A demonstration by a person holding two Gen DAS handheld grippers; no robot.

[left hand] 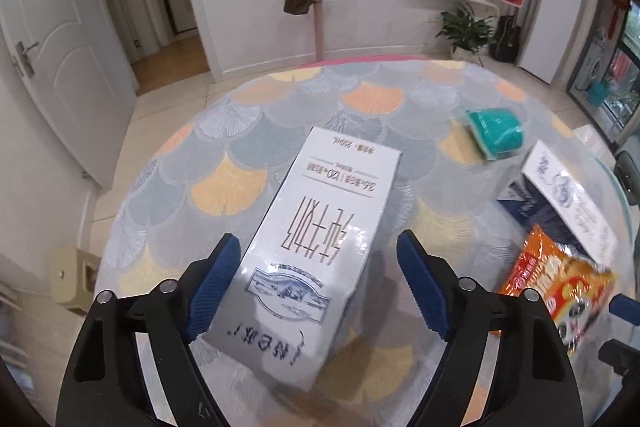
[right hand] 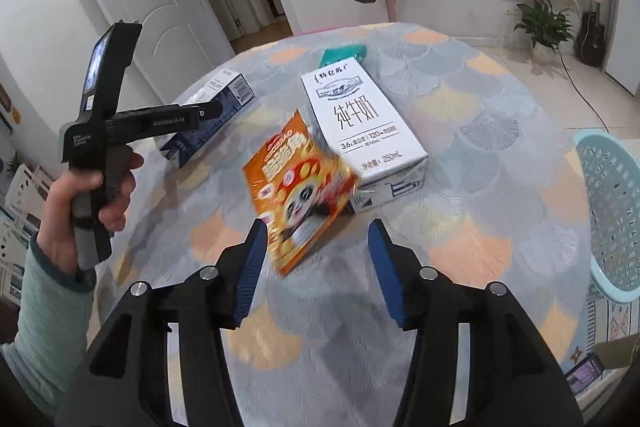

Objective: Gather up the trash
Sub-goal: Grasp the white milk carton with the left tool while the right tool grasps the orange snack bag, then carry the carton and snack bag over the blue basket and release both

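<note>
Round surface (right hand: pixel 500 155) with a fan-pattern cloth carries all the trash. Pale blue basket (right hand: pixel 612 215) sits off its right edge in the right wrist view, likely the drop target, close enough for short carries. Two milk cartons lie flat: white carton (left hand: pixel 316 239) mid-surface, dark-sided carton (right hand: pixel 216 107) nearer the left hand (right hand: pixel 100 195). Which carton the left view frames is not certain; I read it as the white one. Left tool (left hand: pixel 316 279) is wide open and angled down over that carton, straddling its near end lengthwise; left pad looks at or just beside the carton edge, right pad clear with a visible gap, so nothing is gripped. The wide opening fits the carton's width, so this looks like a lining-up for a grab. Orange snack bag (right hand: pixel 300 191) is tilted, propped against the white carton's near corner and blurred. Right tool (right hand: pixel 316 263) is about half open; bag's lower corner sits between the pads, touching or just beside the left pad, clear of the right. Not held. Teal cup (left hand: pixel 496 133) lies on its side farther back, well apart from both tools.
</note>
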